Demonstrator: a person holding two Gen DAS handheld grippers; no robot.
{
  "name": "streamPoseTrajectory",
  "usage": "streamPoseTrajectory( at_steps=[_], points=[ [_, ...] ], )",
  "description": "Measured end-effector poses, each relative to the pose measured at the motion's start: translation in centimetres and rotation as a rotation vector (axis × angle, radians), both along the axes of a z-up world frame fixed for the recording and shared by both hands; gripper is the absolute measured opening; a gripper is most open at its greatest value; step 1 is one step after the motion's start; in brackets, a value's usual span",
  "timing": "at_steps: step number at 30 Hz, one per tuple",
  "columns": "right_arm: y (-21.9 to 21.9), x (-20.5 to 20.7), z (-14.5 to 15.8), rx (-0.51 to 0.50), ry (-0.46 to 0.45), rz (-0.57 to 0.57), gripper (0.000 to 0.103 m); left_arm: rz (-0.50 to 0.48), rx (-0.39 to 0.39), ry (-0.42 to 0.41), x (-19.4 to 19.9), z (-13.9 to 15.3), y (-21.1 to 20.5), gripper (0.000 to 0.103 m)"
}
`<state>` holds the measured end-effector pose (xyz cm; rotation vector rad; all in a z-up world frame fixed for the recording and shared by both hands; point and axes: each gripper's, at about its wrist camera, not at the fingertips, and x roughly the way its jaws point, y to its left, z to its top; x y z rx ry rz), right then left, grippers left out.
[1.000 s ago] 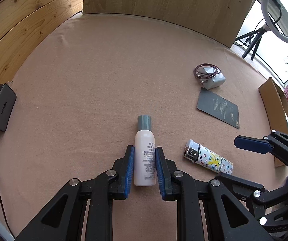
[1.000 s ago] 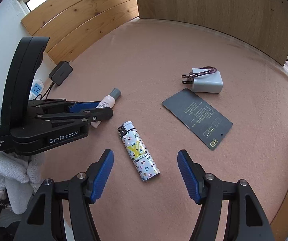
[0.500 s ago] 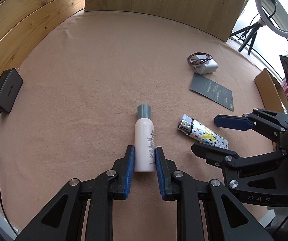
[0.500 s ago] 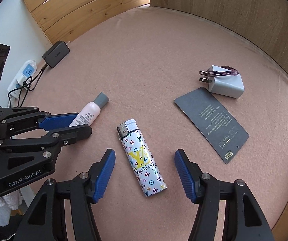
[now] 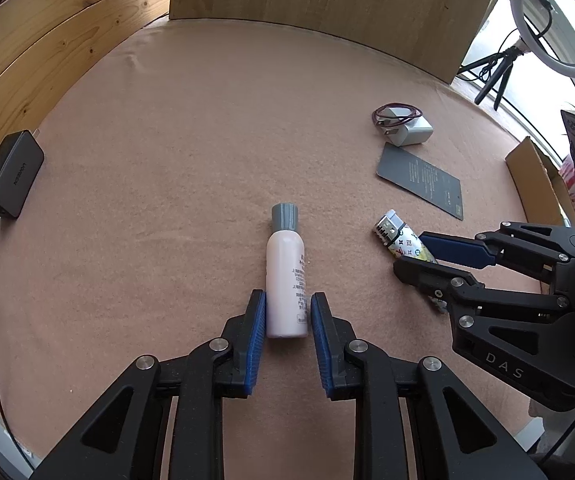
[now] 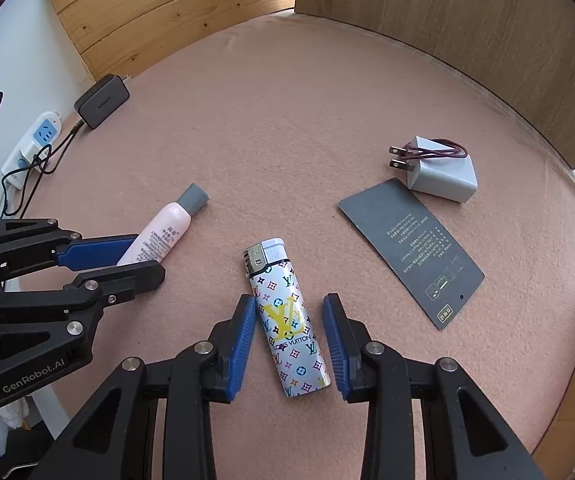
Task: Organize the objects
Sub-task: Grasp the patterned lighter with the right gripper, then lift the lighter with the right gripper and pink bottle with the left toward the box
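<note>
A pale pink bottle (image 5: 286, 276) with a grey cap lies on the pink felt table; it also shows in the right wrist view (image 6: 159, 236). My left gripper (image 5: 287, 314) is shut on the bottle's base, both blue pads touching its sides. A white patterned lighter (image 6: 285, 320) lies flat between the blue pads of my right gripper (image 6: 289, 322); its left pad touches the lighter, its right pad stands a little apart, so the gripper is open. The lighter's top shows in the left wrist view (image 5: 397, 236).
A white charger with a purple cable (image 6: 439, 168) and a dark card (image 6: 409, 246) lie at the right. A black adapter (image 5: 11, 174) and a power strip (image 6: 33, 142) sit at the left edge. A cardboard box (image 5: 535, 184) stands at the right. Wooden boards border the back.
My left gripper has closed on the bottle's base. My right gripper has moved forward over the lighter and narrowed around it.
</note>
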<state>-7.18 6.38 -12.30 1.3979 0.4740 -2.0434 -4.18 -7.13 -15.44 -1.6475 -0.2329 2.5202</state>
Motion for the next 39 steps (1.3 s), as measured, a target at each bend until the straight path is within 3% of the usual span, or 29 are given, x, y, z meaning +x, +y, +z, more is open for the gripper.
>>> streamPoseTrajectory(
  at_steps=[2, 12, 21, 30, 39],
  points=[
    [0.2, 0.0, 0.1, -0.002, 0.000, -0.013, 0.021, 0.001, 0.004, 0.004, -0.2, 0.0, -0.1, 0.025],
    [3.2, 0.2, 0.4, -0.108, -0.064, -0.162, 0.021, 0.008, 0.067, -0.006, 0.2, 0.2, -0.3, 0.021],
    [8.4, 0.9, 0.9, -0.202, -0.110, -0.313, 0.021, -0.053, 0.103, -0.024, 1.4, 0.2, 2.5, 0.021],
    [12.1, 1.5, 2.4, -0.255, -0.088, -0.395, 0.021, -0.123, 0.151, 0.005, 0.9, 2.2, 6.6, 0.021],
    [16.2, 2.1, 5.6, -0.297, -0.009, -0.470, 0.021, -0.214, 0.177, 0.059, -0.6, 5.2, 11.3, 0.021]
  ],
)
